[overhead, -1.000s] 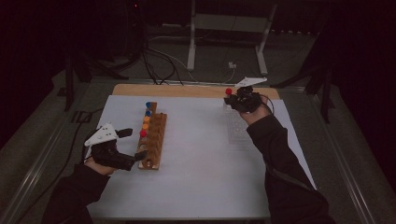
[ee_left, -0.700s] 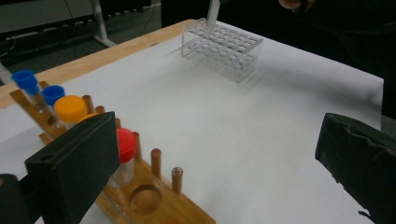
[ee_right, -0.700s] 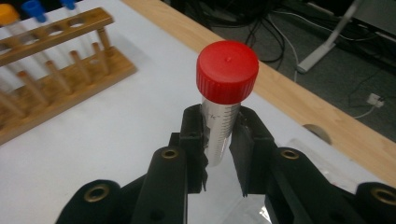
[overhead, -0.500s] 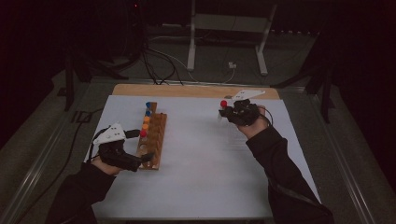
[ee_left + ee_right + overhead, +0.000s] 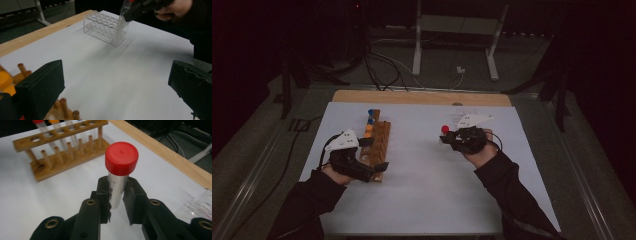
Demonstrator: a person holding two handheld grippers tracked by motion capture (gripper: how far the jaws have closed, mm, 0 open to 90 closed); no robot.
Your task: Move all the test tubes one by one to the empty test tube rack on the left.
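Observation:
My right gripper (image 5: 117, 188) is shut on a clear tube with a red cap (image 5: 121, 157), held upright above the white sheet; in the high view this gripper (image 5: 452, 139) hovers right of centre, the red-capped tube (image 5: 444, 129) at its tip. A wooden rack (image 5: 379, 142) with blue- and orange-capped tubes (image 5: 369, 124) at its far end stands left of centre. My left gripper (image 5: 371, 155) is open at the rack's near end; in the left gripper view (image 5: 117, 75) its jaws stand wide apart with the wooden rack's pegs (image 5: 62, 106) low between them.
A clear acrylic rack (image 5: 105, 25) stands on the sheet near the far wooden table edge (image 5: 422, 97), behind the right hand. White paper (image 5: 422, 190) covers the table. Cables and a metal stand (image 5: 417, 45) lie on the floor beyond.
The right gripper has carried the red-capped tube away from the far right, toward the middle and nearer. The left gripper has shifted slightly right along the wooden rack's near end.

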